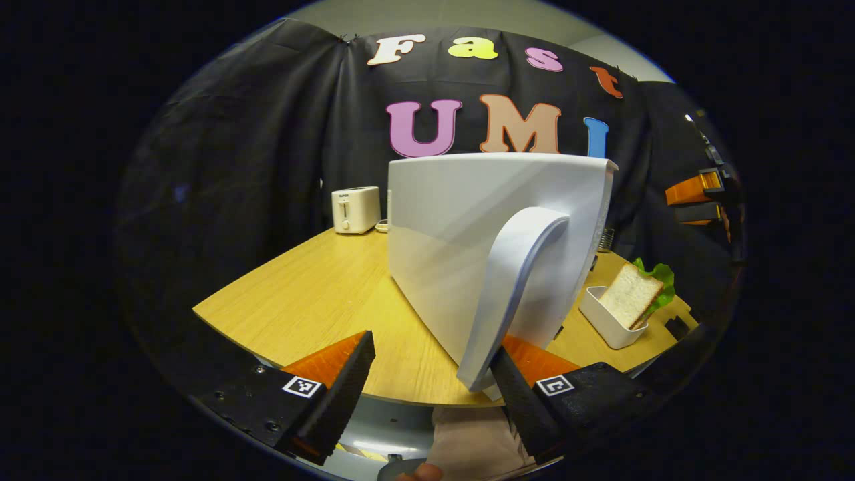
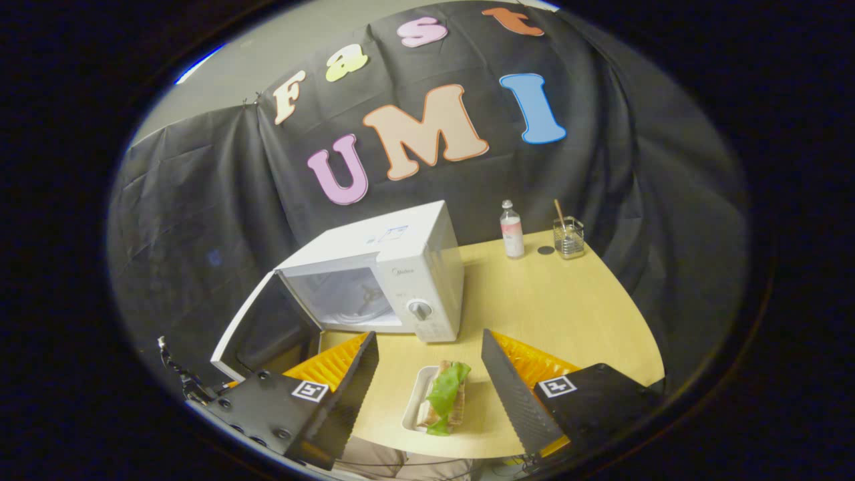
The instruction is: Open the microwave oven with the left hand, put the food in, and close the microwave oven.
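Wooden and pale, the round surface [image 2: 561, 300] spreads across the middle of the right gripper view, and on it, left of centre, we see the boxy white microwave oven [image 2: 394, 274] with its cavity exposed. Its white door [image 1: 467, 247] is swung out, taking up the centre of the left gripper view with the curved white handle [image 1: 514, 294] facing us. Our left tool [image 1: 434, 384] is spread open at the bottom of that view; one finger sits just beside the handle's lower end, though we cannot tell if it touches. Our right tool [image 2: 431, 381] is likewise open and holding nothing, hovering over the small white rectangular tray [image 2: 411, 407] at the bottom centre of the right gripper view. That tray carries the food, a sandwich of sliced bread with a green lettuce leaf [image 2: 446, 394].

We judge the sandwich soft, light and easily crushed or shed, so the stiff tray is the better hold: pinch one of its walls. A slick rim could slip, so we would keep it level.

Upper right, a small clear bottle [image 2: 512, 230] and a glass holder with a stick [image 2: 568, 237] stand apart.
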Tool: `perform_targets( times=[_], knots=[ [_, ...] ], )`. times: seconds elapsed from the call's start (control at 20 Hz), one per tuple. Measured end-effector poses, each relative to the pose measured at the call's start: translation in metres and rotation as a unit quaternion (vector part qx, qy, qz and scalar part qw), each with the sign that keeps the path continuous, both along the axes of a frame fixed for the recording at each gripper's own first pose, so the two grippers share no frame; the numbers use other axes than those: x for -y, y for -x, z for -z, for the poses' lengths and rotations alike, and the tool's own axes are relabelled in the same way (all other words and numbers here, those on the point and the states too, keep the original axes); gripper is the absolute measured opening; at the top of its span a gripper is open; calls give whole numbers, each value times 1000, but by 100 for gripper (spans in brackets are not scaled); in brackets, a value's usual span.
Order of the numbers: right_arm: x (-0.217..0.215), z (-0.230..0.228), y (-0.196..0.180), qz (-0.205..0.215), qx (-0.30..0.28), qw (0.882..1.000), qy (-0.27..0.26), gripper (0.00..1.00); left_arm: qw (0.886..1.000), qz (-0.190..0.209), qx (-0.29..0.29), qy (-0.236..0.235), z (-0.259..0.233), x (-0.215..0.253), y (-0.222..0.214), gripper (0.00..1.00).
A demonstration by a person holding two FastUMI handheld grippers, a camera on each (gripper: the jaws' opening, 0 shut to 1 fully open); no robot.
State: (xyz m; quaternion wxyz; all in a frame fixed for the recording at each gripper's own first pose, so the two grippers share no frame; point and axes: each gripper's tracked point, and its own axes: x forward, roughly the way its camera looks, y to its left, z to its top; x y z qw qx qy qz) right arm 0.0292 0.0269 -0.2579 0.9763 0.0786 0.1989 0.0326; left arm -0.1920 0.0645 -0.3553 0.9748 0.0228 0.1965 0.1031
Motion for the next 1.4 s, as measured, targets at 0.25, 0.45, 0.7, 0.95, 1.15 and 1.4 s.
perform_targets(
  times=[0.25, 0.45, 0.7, 0.95, 1.15, 1.4],
  knots=[
    [-3, 25, 2, -11, -45, 999, -6, 91, 998, -58, 20, -12, -20, -39, 26, 100],
    [0, 48, -1, -13, -88, 996, -4, 98, 995, -92, 27, 20, -25, -56, 44, 100],
    [2, 76, 4, -21, -141, 990, -12, 99, 986, -159, 56, -10, -51, -97, 76, 100],
    [1, 103, 6, -26, -188, 982, -21, 99, 964, -244, 105, -30, -101, -147, 112, 98],
    [-2, 118, 5, -35, -221, 974, -42, 98, 943, -294, 144, -58, -137, -185, 128, 96],
    [-6, 134, 11, -40, -263, 961, -73, 98, 928, -318, 169, -98, -160, -205, 120, 97]
  ],
)
